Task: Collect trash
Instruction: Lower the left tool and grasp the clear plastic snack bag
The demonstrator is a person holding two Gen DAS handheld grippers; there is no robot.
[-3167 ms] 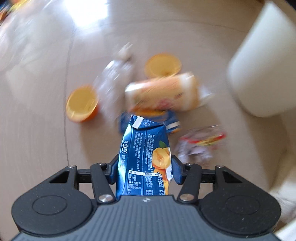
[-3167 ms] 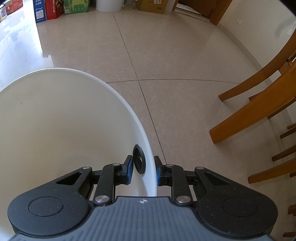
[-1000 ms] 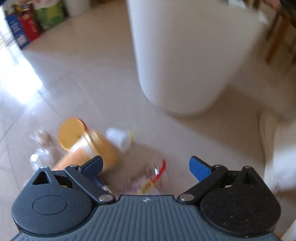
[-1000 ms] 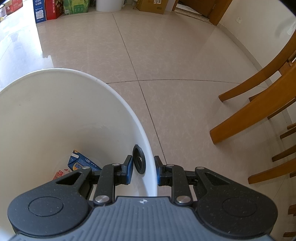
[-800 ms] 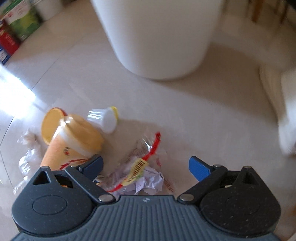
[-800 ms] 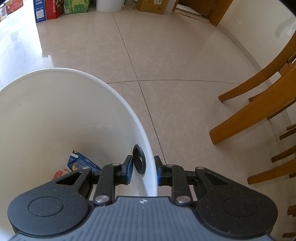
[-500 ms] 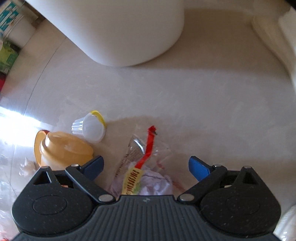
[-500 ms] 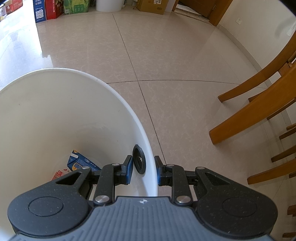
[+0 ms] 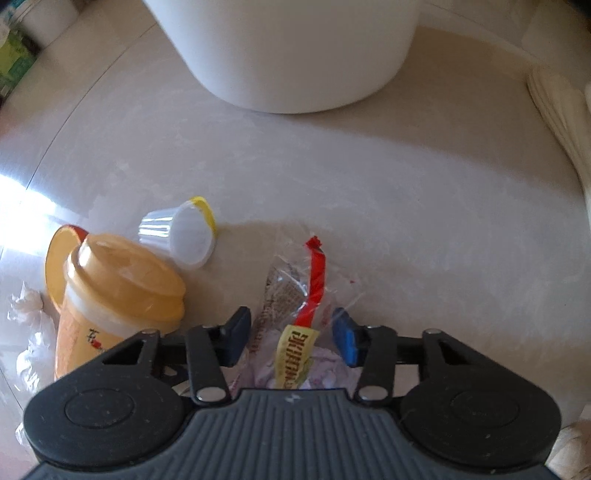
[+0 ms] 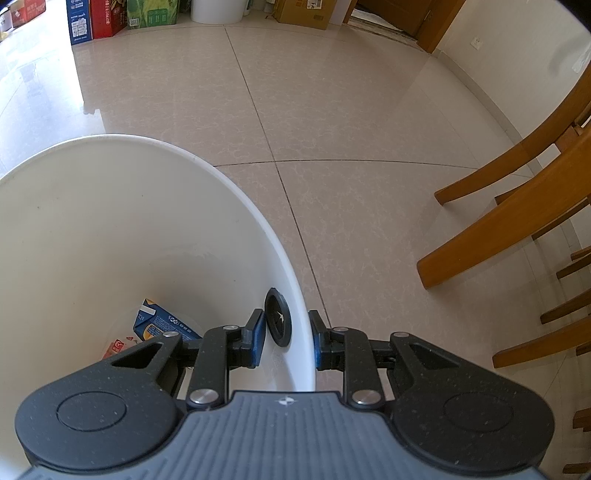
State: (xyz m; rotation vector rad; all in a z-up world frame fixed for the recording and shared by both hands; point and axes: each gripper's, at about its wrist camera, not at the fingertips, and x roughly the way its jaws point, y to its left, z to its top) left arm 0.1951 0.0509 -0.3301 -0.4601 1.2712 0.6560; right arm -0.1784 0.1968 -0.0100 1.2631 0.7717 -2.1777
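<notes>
A crumpled clear wrapper with a red strip and a yellow label lies on the floor. My left gripper points down over it, its jaws closing, and both blue pads touch the wrapper's sides. Left of it lie an orange lidded cup and a small clear cup with a yellow rim. The white trash bin stands just beyond. My right gripper is shut on the bin's rim, one pad inside and one outside. A blue juice carton lies at the bin's bottom.
Crumpled clear plastic lies at the far left of the floor. Pale fabric fills the right edge of the left wrist view. Wooden chair legs stand right of the bin. Cardboard boxes line the far wall.
The blue carton left my left gripper and now lies in the bin. My left gripper sank toward the floor and its wide jaws closed in on the wrapper. The right gripper stayed put.
</notes>
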